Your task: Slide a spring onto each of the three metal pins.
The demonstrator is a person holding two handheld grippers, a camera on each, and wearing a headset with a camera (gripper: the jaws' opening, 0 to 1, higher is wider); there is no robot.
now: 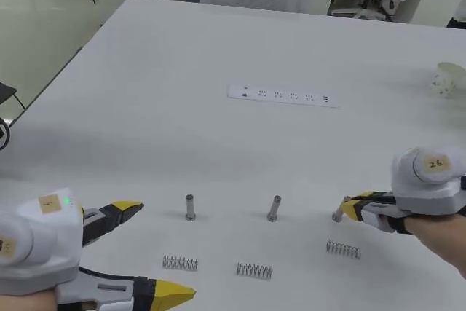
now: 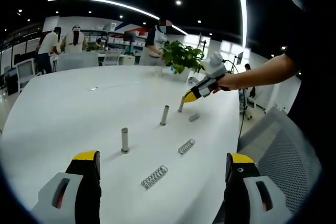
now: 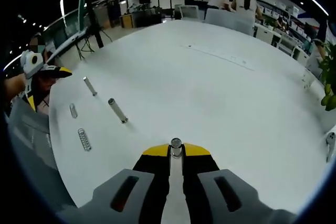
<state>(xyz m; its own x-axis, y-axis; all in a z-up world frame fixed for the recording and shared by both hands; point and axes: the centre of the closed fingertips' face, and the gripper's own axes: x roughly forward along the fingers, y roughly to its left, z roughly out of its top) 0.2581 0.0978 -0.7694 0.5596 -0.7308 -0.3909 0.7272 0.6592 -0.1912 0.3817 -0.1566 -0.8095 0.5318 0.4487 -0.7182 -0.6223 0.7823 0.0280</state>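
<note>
Head view, layout: three short grey metal pins stand in a row on the white desk: left pin, middle pin, right pin.
Head view, springs: three small coiled steel springs lie flat, one just in front of each pin: left spring, middle spring, right spring. Probably laid out as pairs. No pin carries a spring.
Head view, right gripper: yellow-tipped fingers are drawn narrow at the right pin, likely steadying it for loading.
Head view, left gripper: fingers are spread wide and hold nothing, near the left spring. It looks ready for a pick.
Left gripper view: the left gripper has its fingers wide, with the left spring ahead between them. This side-on angle adds that the right gripper meets the right pin near its top.
Right gripper view: the right gripper has the right pin in the slit between its fingers, round head showing. That confirms the grip, which the head view leaves unsure. The left gripper is well apart, across the desk.
</note>
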